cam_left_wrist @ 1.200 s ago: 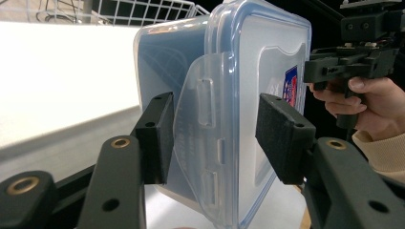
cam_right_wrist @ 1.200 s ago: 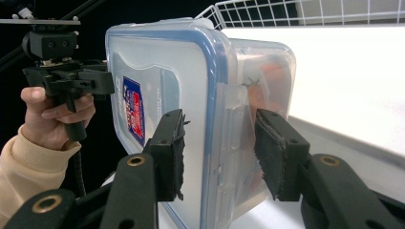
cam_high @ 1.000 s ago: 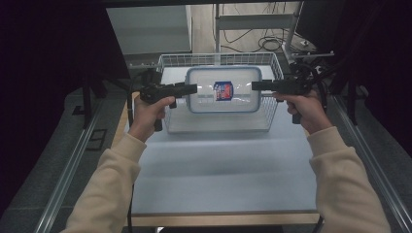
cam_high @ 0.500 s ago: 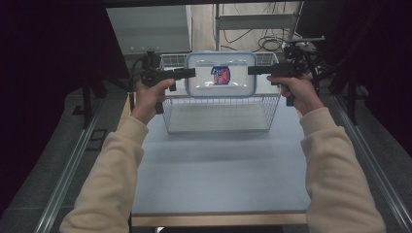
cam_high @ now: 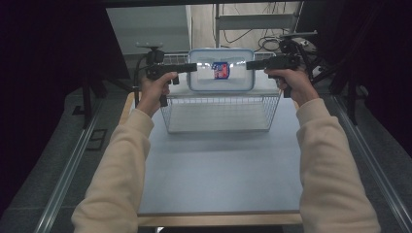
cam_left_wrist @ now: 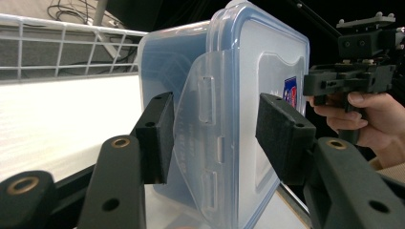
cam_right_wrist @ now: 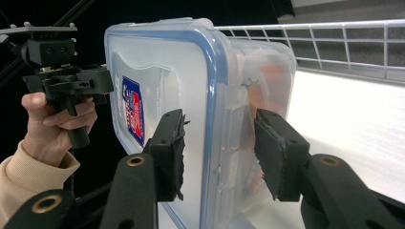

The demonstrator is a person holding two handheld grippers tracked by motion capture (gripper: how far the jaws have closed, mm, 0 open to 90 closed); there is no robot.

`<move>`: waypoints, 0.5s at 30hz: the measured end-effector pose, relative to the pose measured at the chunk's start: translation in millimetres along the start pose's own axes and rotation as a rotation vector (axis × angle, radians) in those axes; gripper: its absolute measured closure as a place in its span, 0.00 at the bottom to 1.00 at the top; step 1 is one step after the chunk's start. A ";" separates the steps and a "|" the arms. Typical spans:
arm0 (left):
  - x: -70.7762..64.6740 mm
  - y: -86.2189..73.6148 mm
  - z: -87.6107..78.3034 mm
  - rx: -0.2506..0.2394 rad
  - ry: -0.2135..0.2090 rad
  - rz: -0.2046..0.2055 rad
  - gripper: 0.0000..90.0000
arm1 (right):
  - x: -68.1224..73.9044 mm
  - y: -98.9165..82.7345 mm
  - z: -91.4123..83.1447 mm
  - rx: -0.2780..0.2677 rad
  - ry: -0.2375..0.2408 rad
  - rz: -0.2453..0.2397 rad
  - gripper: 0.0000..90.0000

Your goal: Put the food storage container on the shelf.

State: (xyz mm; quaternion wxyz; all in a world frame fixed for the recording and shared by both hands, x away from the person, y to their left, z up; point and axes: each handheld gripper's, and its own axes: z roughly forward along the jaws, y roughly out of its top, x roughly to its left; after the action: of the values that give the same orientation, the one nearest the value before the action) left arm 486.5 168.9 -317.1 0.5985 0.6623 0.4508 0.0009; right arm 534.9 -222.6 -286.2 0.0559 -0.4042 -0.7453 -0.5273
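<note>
A clear plastic container (cam_high: 221, 70) with a blue-rimmed lid and a red and blue label hangs in the air over the far edge of the wire basket (cam_high: 218, 114). My left gripper (cam_high: 194, 67) is shut on its left end and my right gripper (cam_high: 248, 64) on its right end. In the left gripper view the pads straddle the container's (cam_left_wrist: 229, 119) latch flap, left gripper (cam_left_wrist: 219, 138) closed across it. In the right gripper view the right gripper (cam_right_wrist: 224, 155) clamps the container's (cam_right_wrist: 191, 95) other end the same way.
The wire basket stands at the far side of the grey table (cam_high: 218, 170), its white floor bare. Dark stands and cables sit behind the table. The opposite hand and its gripper (cam_left_wrist: 353, 78) (cam_right_wrist: 67, 81) show beyond the container in each gripper view.
Both hands have carried the container away from the person, from over the basket's middle to over its far edge. Both grips are unchanged.
</note>
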 end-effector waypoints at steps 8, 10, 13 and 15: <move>8.9 2.8 6.6 0.002 0.004 -0.060 0.55 | -8.1 7.9 5.4 -0.005 -0.017 0.053 0.60; 11.4 3.5 8.3 0.000 0.007 -0.080 0.54 | -9.6 9.3 8.3 -0.010 -0.025 0.071 0.59; 15.4 5.7 10.5 0.002 0.008 -0.110 0.54 | -10.5 10.2 12.6 -0.018 -0.042 0.097 0.57; 18.9 7.1 12.4 0.007 0.005 -0.138 0.54 | -13.5 9.7 15.0 -0.024 -0.037 0.122 0.57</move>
State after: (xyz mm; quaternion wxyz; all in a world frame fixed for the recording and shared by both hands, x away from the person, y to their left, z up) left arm 508.6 171.3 -325.1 0.5935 0.6317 0.4970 -0.0404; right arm 555.5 -216.3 -292.4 0.0693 -0.4594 -0.7136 -0.5243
